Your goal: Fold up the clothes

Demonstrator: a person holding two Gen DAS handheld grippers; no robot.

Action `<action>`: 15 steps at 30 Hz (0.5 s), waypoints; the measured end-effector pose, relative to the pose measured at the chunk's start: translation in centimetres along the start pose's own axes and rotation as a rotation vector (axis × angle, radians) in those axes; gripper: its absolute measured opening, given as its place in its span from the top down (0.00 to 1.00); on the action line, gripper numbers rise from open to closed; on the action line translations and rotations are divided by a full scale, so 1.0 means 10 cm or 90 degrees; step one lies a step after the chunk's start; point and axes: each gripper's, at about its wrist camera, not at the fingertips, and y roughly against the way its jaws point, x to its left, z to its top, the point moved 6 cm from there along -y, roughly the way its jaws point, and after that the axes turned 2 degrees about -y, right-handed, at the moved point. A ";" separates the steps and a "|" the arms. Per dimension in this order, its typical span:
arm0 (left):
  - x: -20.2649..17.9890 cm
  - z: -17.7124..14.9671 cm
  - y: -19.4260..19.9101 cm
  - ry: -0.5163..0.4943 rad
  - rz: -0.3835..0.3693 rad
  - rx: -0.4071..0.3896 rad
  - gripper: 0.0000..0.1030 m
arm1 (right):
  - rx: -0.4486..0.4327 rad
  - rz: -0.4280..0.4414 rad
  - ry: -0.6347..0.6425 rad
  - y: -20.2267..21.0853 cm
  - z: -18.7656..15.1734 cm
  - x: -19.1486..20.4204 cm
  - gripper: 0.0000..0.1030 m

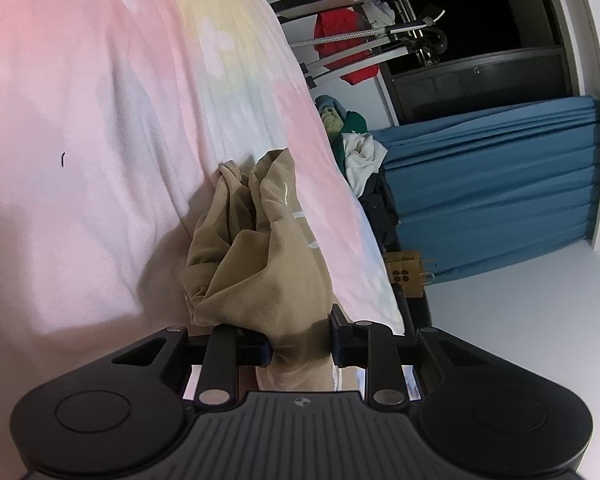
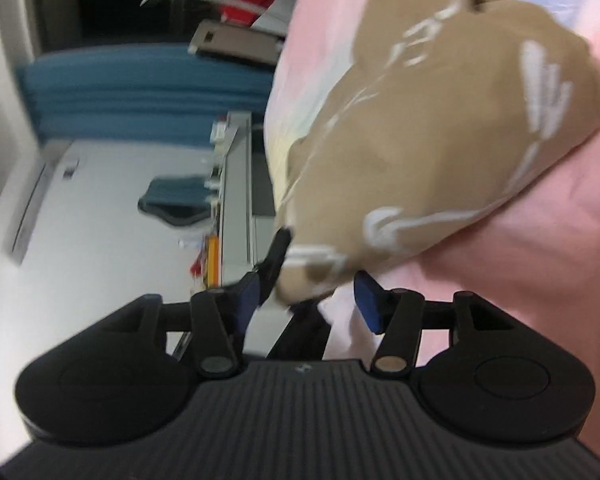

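The left tool (image 1: 300,346) pinches a bunched tan garment (image 1: 260,248), which lies crumpled on a pastel pink and yellow bedspread (image 1: 100,120). Beyond the bed's edge hang blue curtains (image 1: 492,184), with a heap of clothes (image 1: 360,152) and a red garment (image 1: 340,40) on a rack.

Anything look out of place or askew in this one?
Yes: the tan garment is a crumpled bunch on the pastel bedspread, not spread flat. The left gripper pinches one end. A heap of unfolded clothes sits beyond the bed's edge.
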 end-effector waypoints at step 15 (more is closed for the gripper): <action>0.02 0.03 -0.08 0.025 -0.013 0.005 0.74 | -0.191 -0.067 -0.125 0.49 0.31 -0.43 0.32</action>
